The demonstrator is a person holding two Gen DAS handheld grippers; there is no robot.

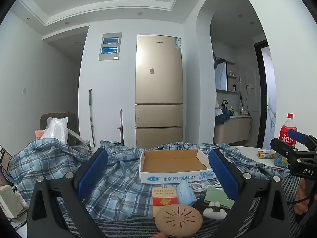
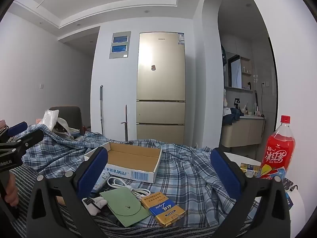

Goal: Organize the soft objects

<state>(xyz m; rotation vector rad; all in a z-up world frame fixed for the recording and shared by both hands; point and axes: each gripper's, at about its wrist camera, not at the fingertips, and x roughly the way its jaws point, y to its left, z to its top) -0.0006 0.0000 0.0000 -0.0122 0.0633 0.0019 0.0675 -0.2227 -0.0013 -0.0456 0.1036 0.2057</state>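
Both grippers (image 1: 157, 168) (image 2: 158, 169) gape above rumpled plaid cloth (image 1: 111, 182), perhaps a shirt.

Gold fridge (image 1: 159, 91) against white wall (image 1: 39, 75)

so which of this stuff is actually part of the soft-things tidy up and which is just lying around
Likely part of the job:
- plaid shirt
- cardboard box, empty
- green pouch
- small plush toy
- blue mask
- left gripper and right gripper, both open

Just lying about:
- ice tea bottle
- cigarette packs
- white cable
- round slotted disc
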